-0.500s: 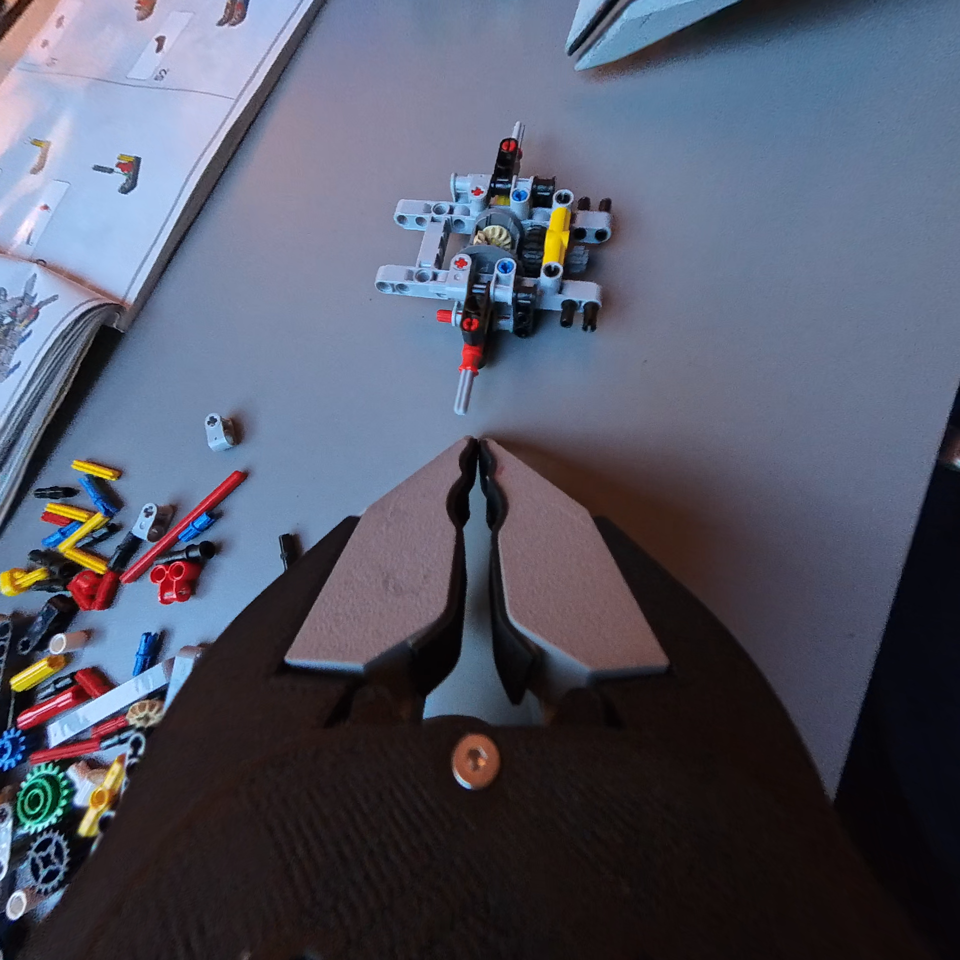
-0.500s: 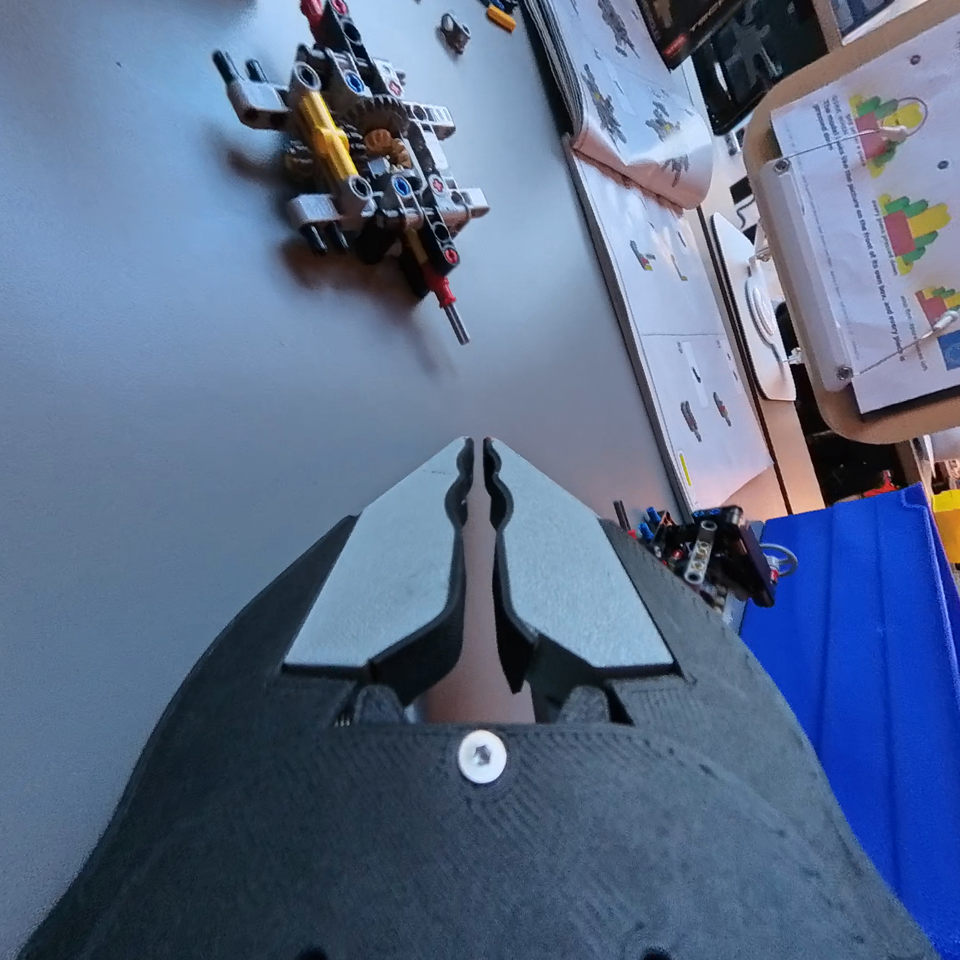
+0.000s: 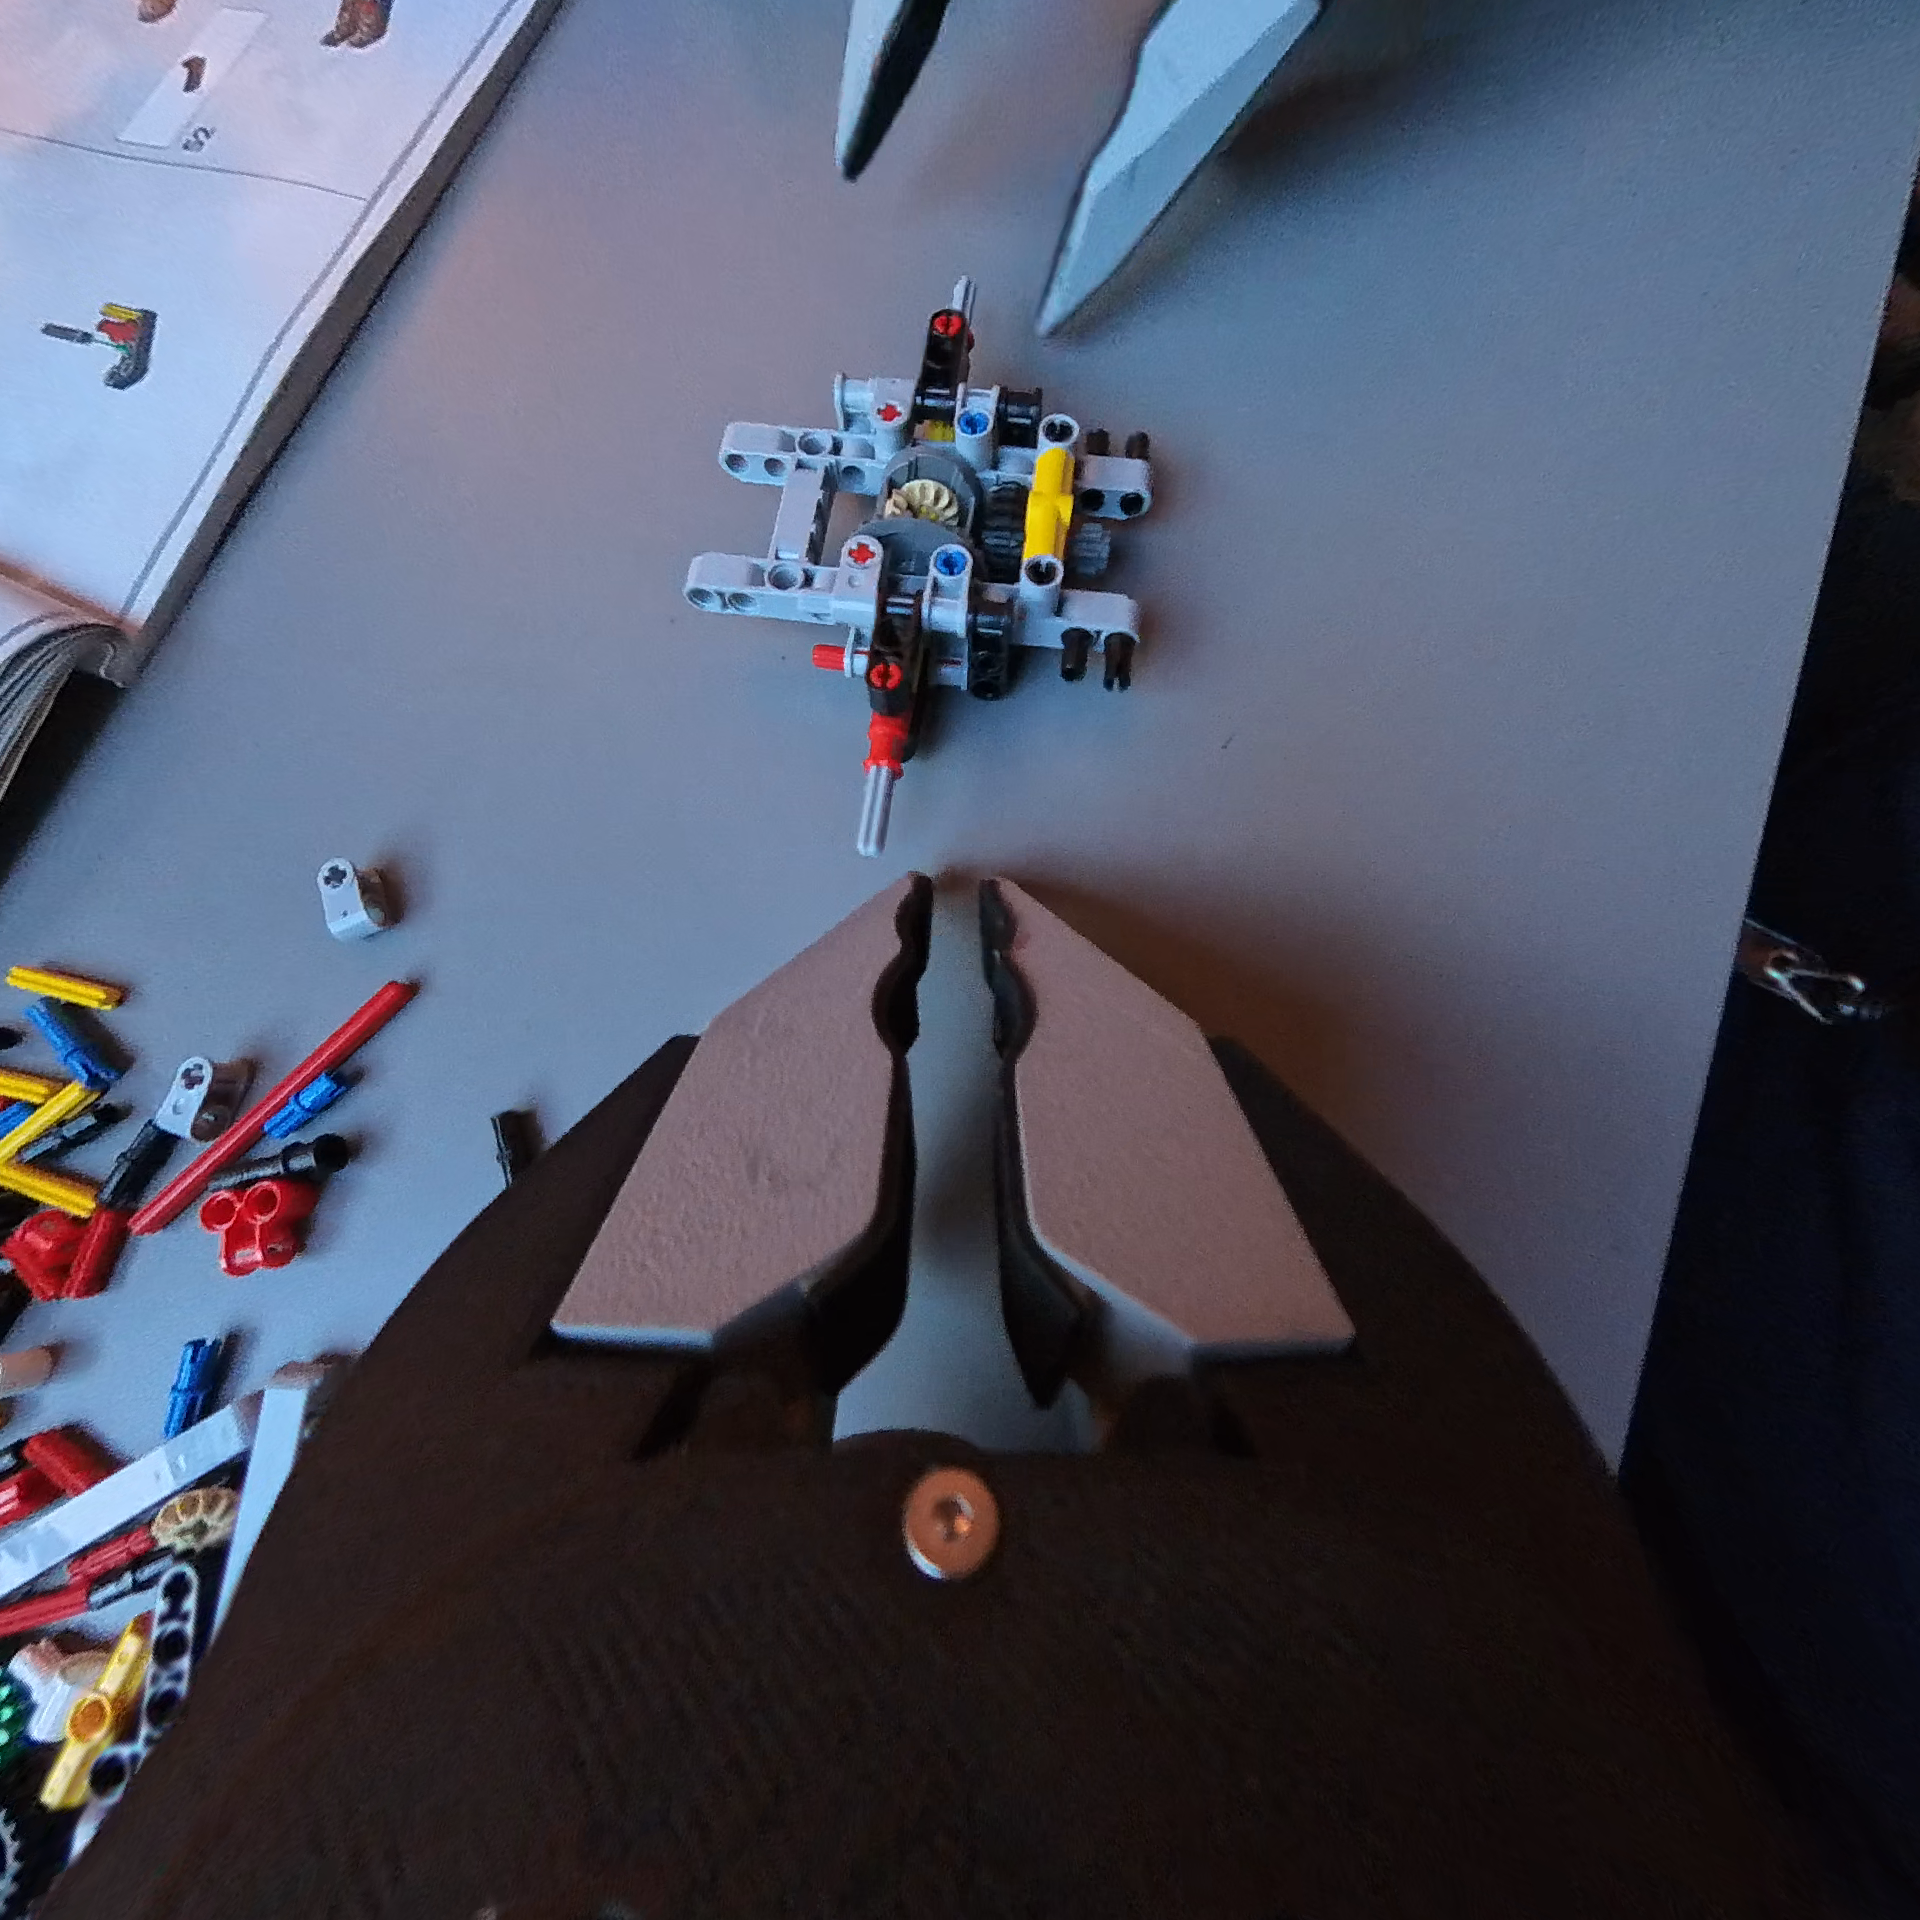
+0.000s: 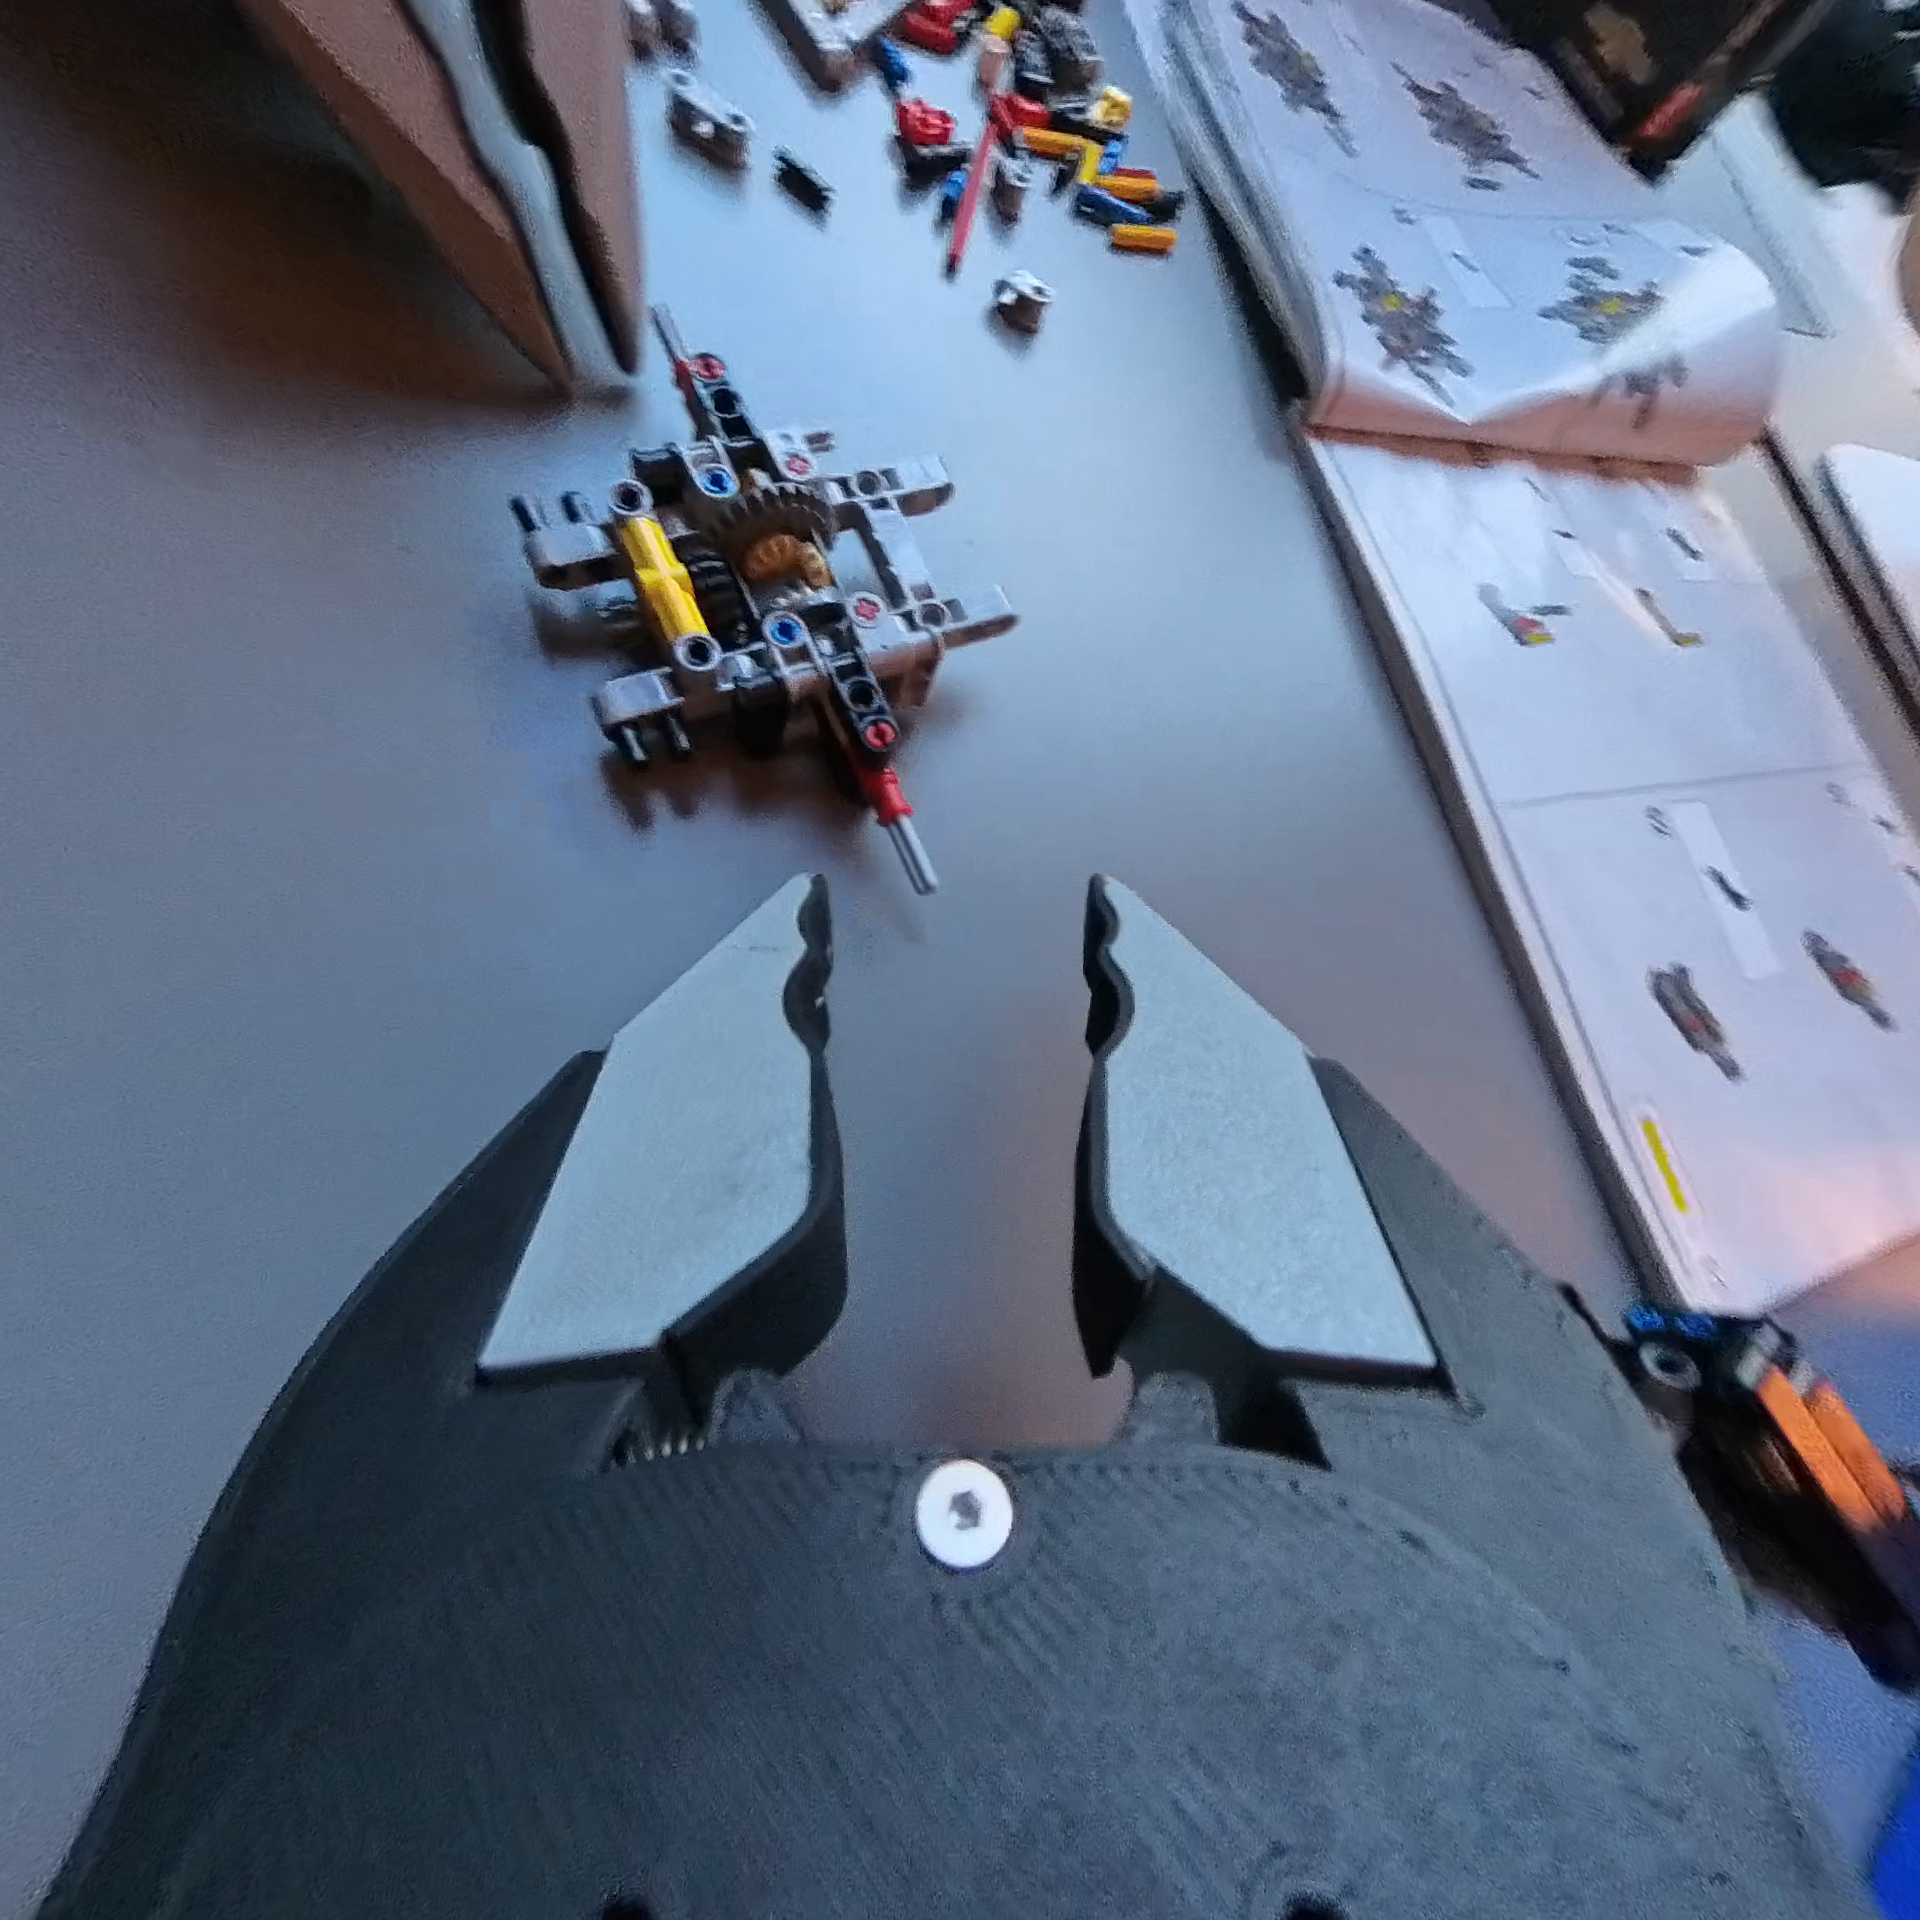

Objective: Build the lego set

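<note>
A grey brick assembly (image 3: 925,530) with a yellow piece, gears and a red-and-grey axle lies on the grey table (image 3: 1403,675). My left gripper (image 3: 956,883) hovers just short of the axle's tip, its jaws a narrow slit apart with nothing between them. The assembly also shows in the right wrist view (image 4: 758,582). My right gripper (image 4: 956,894) is wide open and empty, close to the axle's other end (image 4: 914,862). The right gripper's fingers (image 3: 1143,156) show beyond the assembly in the left wrist view; the left gripper's fingers (image 4: 468,177) show at upper left in the right wrist view.
Loose coloured pieces (image 3: 135,1174) lie at the left, with a lone grey connector (image 3: 353,899). An open instruction booklet (image 3: 208,260) lies at the far left, also in the right wrist view (image 4: 1621,644). The table edge (image 3: 1766,831) runs at the right. A small black-and-orange build (image 4: 1766,1392) sits at lower right. My hands' fingertips stand some 15 cm from each other.
Both grippers have opened: the right one wide, the left one a slit. Both have moved closer to the assembly, and each now shows in the other's view.
</note>
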The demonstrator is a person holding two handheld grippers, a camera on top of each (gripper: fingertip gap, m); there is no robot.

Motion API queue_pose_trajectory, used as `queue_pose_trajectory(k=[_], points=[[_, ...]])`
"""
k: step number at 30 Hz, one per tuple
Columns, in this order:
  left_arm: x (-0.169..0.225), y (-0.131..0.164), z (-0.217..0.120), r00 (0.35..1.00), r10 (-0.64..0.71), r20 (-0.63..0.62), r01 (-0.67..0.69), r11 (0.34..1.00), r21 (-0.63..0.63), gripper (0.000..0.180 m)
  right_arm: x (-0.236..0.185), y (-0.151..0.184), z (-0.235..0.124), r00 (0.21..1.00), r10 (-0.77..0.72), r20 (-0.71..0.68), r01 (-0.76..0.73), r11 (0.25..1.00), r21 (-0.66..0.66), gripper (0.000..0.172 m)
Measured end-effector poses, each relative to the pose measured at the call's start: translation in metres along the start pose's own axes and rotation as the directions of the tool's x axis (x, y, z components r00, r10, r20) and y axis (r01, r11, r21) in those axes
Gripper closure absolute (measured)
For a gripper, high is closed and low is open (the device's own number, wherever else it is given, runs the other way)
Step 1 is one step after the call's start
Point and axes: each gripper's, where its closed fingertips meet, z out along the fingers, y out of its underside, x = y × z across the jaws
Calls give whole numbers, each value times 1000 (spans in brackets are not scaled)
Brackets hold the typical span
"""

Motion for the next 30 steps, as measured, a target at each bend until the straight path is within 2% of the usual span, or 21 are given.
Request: queue_pose_trajectory(k=[4,6,9,11,15,24,30], points=[[-6,-4,5,1000,-26,2,26,1000,0,169,-9,-3,11,987,-15,157,16,1000,-8,132],[-11,-6,8,999,-43,7,43,999,-1,168,-17,-4,13,971,5,239,-1,1000,-20,144],[-27,-7,11,994,-87,59,88,996,-5,172,-28,-5,11,957,1,289,4,1000,-18,159],[-36,-7,12,990,-117,77,117,993,-5,171,-30,-7,11,963,-23,267,26,1000,-7,167],[-49,-5,12,978,-172,115,173,985,-3,171,-37,-14,8,962,-26,271,20,999,25,167],[-48,-6,12,979,-85,183,89,996,-12,173,-27,-10,16,986,22,167,-16,999,-38,168],[-49,-6,11,975,-60,212,65,998,-16,171,-28,-14,15,984,46,170,-43,999,-21,168]])
